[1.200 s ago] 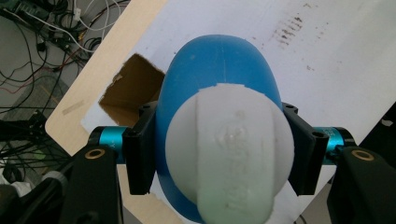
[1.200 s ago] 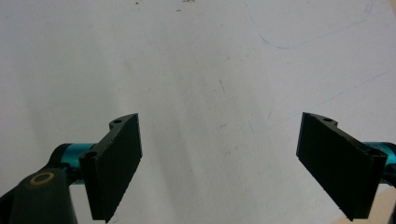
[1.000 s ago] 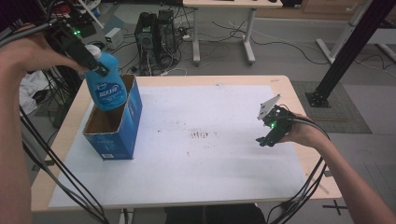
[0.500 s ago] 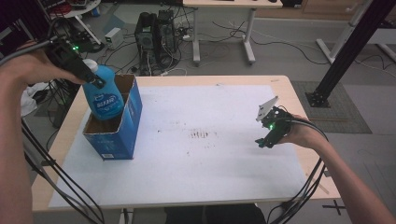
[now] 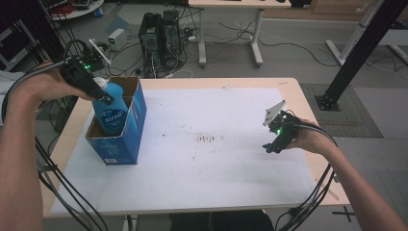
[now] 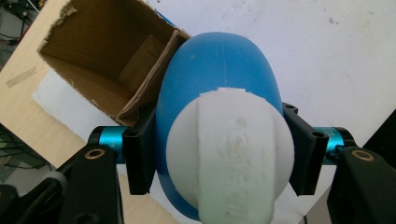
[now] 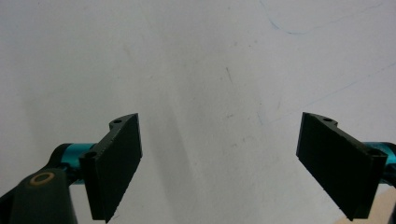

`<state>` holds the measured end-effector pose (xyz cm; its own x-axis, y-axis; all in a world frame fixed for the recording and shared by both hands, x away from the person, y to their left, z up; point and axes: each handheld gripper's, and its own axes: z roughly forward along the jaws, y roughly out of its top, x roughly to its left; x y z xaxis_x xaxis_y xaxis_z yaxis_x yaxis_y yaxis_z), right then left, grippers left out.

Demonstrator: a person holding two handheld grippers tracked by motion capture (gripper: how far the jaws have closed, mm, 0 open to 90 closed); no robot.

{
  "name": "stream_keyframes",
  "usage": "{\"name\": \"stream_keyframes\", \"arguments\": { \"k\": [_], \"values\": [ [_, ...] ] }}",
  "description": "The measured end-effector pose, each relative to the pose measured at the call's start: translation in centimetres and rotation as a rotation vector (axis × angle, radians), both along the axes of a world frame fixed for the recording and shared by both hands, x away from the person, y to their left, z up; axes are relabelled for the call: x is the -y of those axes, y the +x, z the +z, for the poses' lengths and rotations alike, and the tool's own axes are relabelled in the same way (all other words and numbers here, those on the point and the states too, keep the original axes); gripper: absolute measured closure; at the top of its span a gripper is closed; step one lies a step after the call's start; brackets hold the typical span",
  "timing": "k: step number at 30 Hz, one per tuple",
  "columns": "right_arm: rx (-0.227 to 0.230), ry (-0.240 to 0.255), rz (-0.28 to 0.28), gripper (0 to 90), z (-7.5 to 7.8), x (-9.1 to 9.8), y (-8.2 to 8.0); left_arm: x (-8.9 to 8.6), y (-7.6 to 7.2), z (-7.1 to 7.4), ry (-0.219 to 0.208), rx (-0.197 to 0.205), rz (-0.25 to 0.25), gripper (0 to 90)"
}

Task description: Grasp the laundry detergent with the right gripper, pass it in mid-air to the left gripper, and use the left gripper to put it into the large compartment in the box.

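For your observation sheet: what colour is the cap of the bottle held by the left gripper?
White, on the blue bottle; the cap shows best in the left gripper view.

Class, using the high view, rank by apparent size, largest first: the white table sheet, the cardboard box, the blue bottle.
1. White sheet
2. Cardboard box
3. Blue bottle, though its lower part is hidden inside the box.

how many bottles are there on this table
1: a blue plastic bottle with a white cap, held by the left gripper, partly inside the open blue cardboard box. More could be hidden inside the box.
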<state>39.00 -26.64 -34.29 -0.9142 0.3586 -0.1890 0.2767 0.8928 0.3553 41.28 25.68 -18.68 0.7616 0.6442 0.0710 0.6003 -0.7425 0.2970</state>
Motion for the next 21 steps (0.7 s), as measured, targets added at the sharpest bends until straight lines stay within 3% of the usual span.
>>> {"name": "stream_keyframes", "arguments": {
  "k": [9,11,21],
  "values": [
    [-0.014,-0.008,-0.001,13.5,-0.5,-0.2,-0.1,-0.3,0.3,-2.8,0.019,-0.029,-0.044,38.1],
    [0.006,-0.004,0.021,13.5,-0.6,-0.2,0.1,-0.3,0.4,-3.1,0.020,-0.031,-0.048,38.1],
    [0.010,-0.005,0.026,13.5,-1.0,-0.2,0.1,-0.4,0.6,-5.5,0.032,-0.043,-0.063,38.1]
  ]
}}
